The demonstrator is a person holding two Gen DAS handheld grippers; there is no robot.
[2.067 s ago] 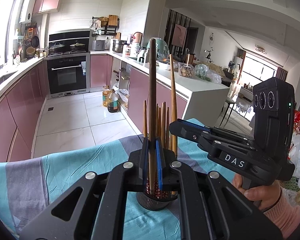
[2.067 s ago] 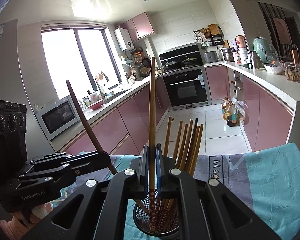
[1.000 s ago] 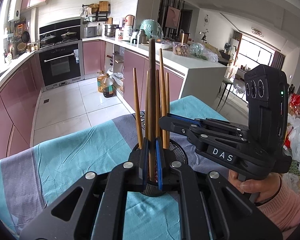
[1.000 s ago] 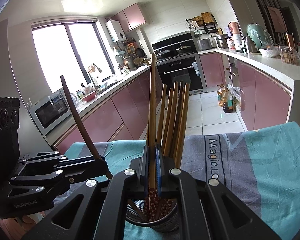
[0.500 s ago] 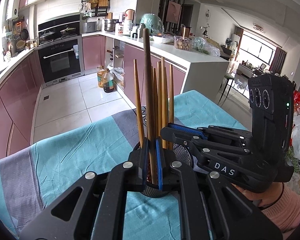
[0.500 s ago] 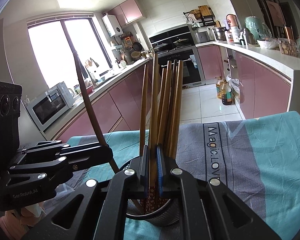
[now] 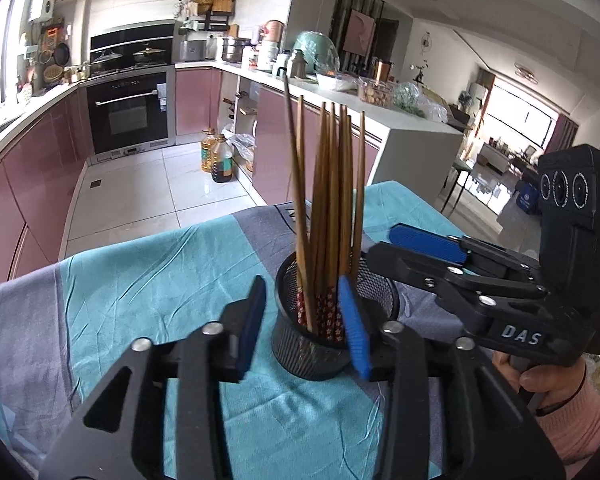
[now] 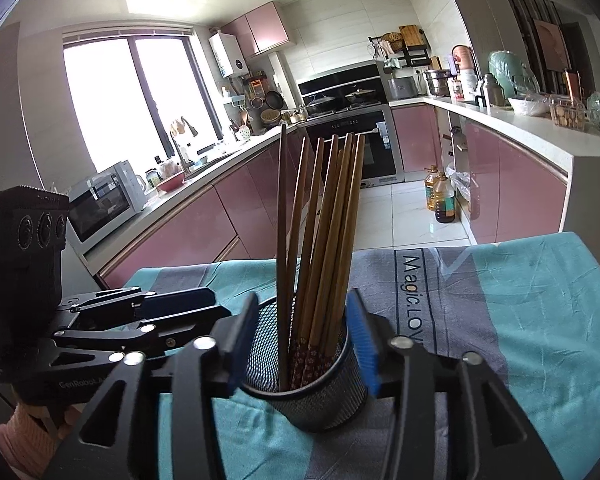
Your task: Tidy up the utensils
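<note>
Roughly nine chopsticks (image 8: 324,240) standing near upright in one mesh cup (image 8: 304,396), tips up, patterned ends down, fanning slightly. Left gripper (image 7: 304,324) and right gripper (image 8: 300,344) opening beside the cup, gripping nothing.

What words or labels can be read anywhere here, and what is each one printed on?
"DAS": white letters on the side of the right tongs.
"GenRobot..": faint letters on the side of the left tongs; the end is cut off.
"Magic.LOV": dark letters on the grey stripe of the tablecloth; the rest is hidden behind the right tongs' arm.
The stickers on the oven door and the labels on the oil bottles are too small to read.
</note>
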